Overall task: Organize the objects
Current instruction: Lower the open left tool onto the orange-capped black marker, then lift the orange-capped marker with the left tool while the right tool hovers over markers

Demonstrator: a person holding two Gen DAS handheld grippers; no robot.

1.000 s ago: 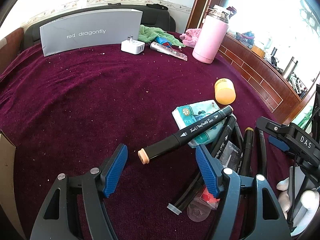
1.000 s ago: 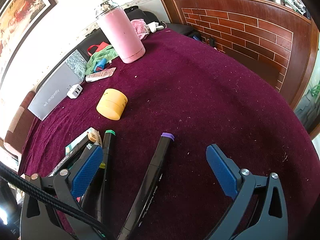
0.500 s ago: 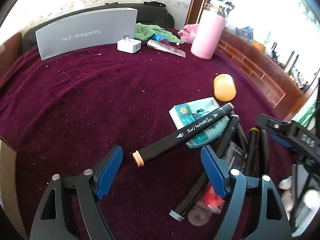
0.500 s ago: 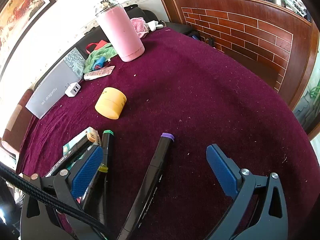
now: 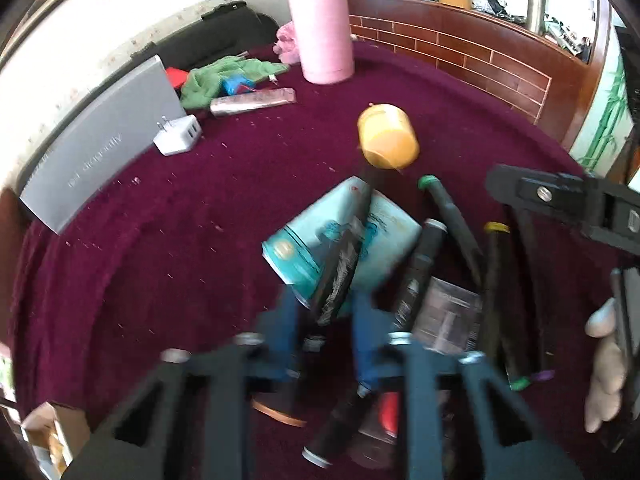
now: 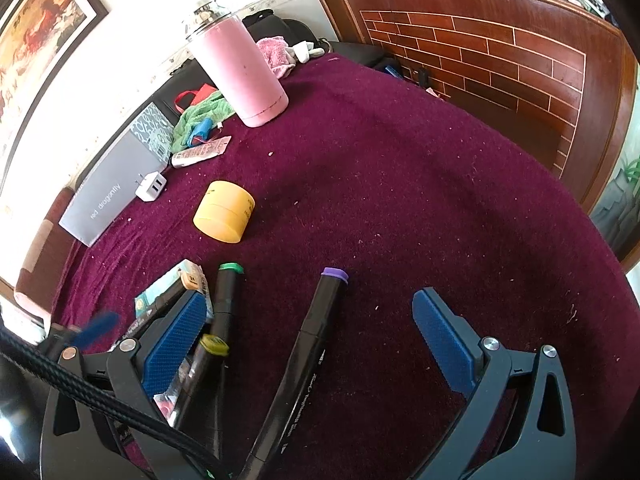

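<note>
My left gripper (image 5: 326, 312) has its jaws closing onto a black marker (image 5: 344, 256) with orange-tan caps; the blue pads press its lower half. The marker's far end points toward a yellow jar (image 5: 388, 140) and lies over a teal tissue pack (image 5: 296, 248). This view is blurred. Several more black markers (image 5: 448, 208) lie in a heap to the right. My right gripper (image 6: 308, 300) stands open low over the maroon cloth. A purple-capped marker (image 6: 320, 328) lies loose between its fingers, and a green-capped marker (image 6: 226, 296) lies by its left finger.
A pink flask (image 6: 240, 68) stands at the back, with a green cloth (image 6: 200, 116), a tube, a white charger (image 6: 151, 186) and a grey box (image 6: 116, 188) along the far left. The yellow jar (image 6: 224, 212) lies on its side. A brick-patterned wooden wall (image 6: 500, 52) bounds the right.
My left gripper has swung right, rolled, and closed from wide open onto the orange-capped marker, which now points away along the fingers. The right gripper has not moved.
</note>
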